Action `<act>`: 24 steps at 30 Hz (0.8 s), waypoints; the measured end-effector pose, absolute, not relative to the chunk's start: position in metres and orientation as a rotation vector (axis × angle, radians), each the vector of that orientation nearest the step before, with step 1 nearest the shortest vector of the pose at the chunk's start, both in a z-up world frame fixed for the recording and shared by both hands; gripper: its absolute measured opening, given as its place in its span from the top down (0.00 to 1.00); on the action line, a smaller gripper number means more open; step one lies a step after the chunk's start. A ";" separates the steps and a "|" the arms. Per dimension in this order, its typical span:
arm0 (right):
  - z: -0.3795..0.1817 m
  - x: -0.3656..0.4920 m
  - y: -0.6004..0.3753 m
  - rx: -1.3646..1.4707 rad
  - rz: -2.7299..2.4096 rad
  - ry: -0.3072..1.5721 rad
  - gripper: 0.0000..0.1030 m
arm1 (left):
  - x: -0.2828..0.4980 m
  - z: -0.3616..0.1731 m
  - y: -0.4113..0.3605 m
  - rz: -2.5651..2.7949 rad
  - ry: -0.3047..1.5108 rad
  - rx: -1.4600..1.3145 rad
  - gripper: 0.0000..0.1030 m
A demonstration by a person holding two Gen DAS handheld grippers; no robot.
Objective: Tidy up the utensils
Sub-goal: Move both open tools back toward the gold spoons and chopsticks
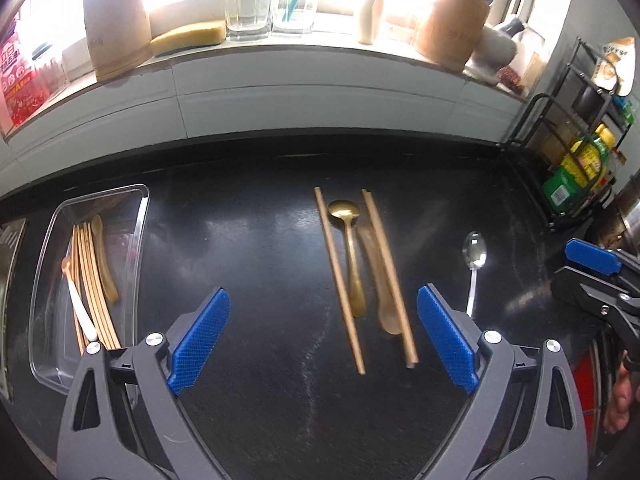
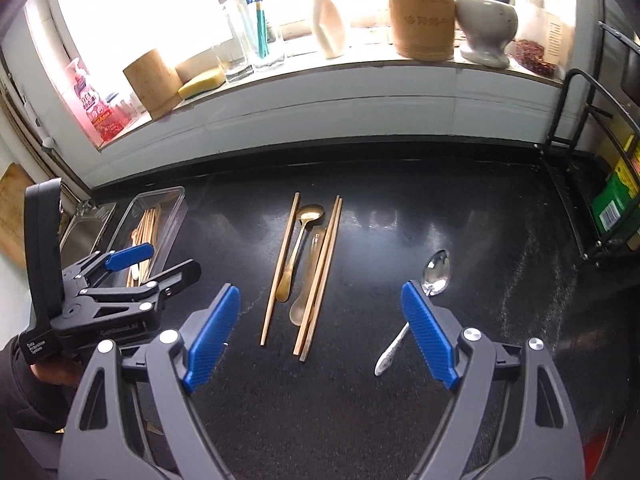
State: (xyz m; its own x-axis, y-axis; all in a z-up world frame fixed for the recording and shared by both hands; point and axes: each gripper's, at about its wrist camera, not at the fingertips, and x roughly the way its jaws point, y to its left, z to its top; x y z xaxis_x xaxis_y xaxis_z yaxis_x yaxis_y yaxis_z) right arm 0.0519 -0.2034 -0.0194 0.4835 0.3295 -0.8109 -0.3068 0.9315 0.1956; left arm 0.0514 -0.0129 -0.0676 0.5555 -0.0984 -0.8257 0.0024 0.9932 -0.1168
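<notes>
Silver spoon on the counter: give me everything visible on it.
The silver spoon looks like polished metal, with a shiny oval bowl and a slim handle whose end seems patterned. It lies flat on the black counter, bowl toward the window, handle toward the camera, alone to the right of the chopstick group. Nothing grips it; in the right wrist view one blue pad hides part of the handle.

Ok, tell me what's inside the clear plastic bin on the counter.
The clear bin holds several wooden chopsticks, a wooden spoon and a white-handled utensil. Its near end is hidden behind the left tongs.
</notes>
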 end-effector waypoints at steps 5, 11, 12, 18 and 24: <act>-0.043 0.075 -0.192 -0.018 0.373 1.019 0.24 | 0.077 -0.094 -0.008 -0.038 1.003 -0.068 0.11; -0.095 0.113 -0.184 -0.097 0.315 1.093 0.24 | 0.122 -0.150 -0.005 -0.017 1.071 -0.024 0.11; -0.105 0.120 -0.181 -0.118 0.305 1.108 0.24 | 0.127 -0.155 -0.005 -0.019 1.079 -0.021 0.11; -0.147 0.149 -0.161 -0.237 0.275 1.133 0.24 | 0.152 -0.193 -0.001 -0.050 1.156 -0.029 0.11; -0.157 0.161 -0.157 -0.232 0.278 1.152 0.24 | 0.161 -0.197 -0.006 -0.077 1.119 -0.006 0.11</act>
State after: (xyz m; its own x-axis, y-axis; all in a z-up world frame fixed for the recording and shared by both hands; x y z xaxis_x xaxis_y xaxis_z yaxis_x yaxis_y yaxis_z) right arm 0.1606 -0.1574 -0.1573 0.3793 0.0972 -0.9202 -0.3331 0.9421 -0.0378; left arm 0.1606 -0.0060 -0.1968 0.4343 -0.0649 -0.8984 0.0592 0.9973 -0.0434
